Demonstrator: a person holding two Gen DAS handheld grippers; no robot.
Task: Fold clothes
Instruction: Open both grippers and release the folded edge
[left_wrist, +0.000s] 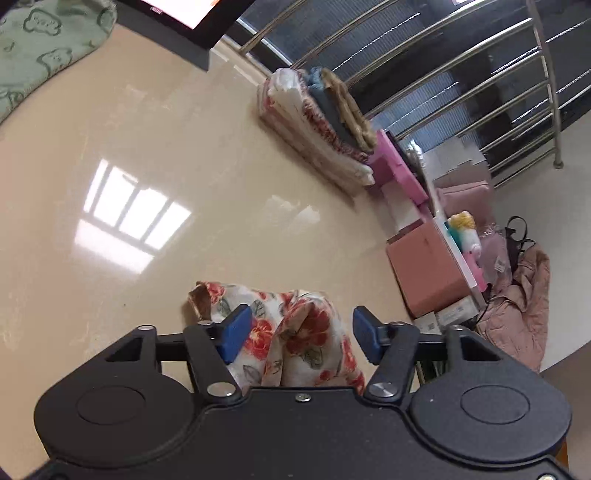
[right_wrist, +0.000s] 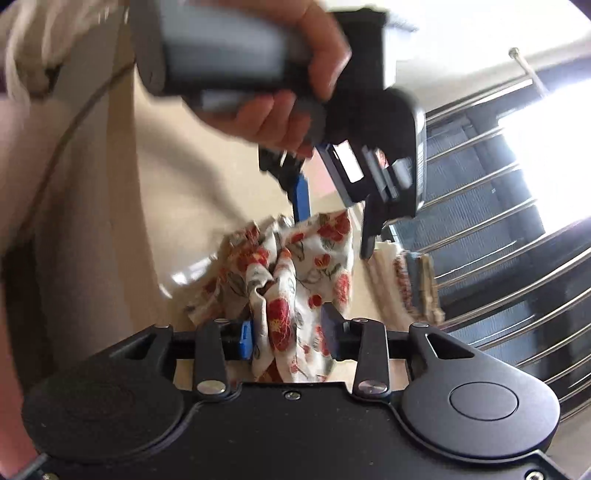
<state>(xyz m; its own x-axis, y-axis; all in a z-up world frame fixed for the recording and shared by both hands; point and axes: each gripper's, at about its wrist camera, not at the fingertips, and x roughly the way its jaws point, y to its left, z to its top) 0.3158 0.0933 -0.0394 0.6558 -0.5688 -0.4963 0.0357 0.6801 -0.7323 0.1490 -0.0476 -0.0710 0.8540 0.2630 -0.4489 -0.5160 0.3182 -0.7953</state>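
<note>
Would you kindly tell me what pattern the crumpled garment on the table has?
Red flowers with grey-green leaves on white garment; clearest in the left wrist view.

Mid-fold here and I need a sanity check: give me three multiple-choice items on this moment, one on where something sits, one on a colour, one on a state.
1. Where is the stack of folded textiles?
A. On the tabletop's far side, near the metal rails
B. On the floor
C. Between the left gripper's fingers

2. What colour are the fingers' pads?
A. Green
B. Blue
C. Yellow

3. How does the left gripper stand to the floral garment?
A. Clamped shut on it
B. Open, cloth between the fingers
C. Open, no cloth near it

Answers: 1 A, the stack lies by the rails. 2 B, both pads are blue. 3 B, gaps show beside the bunched cloth.
</note>
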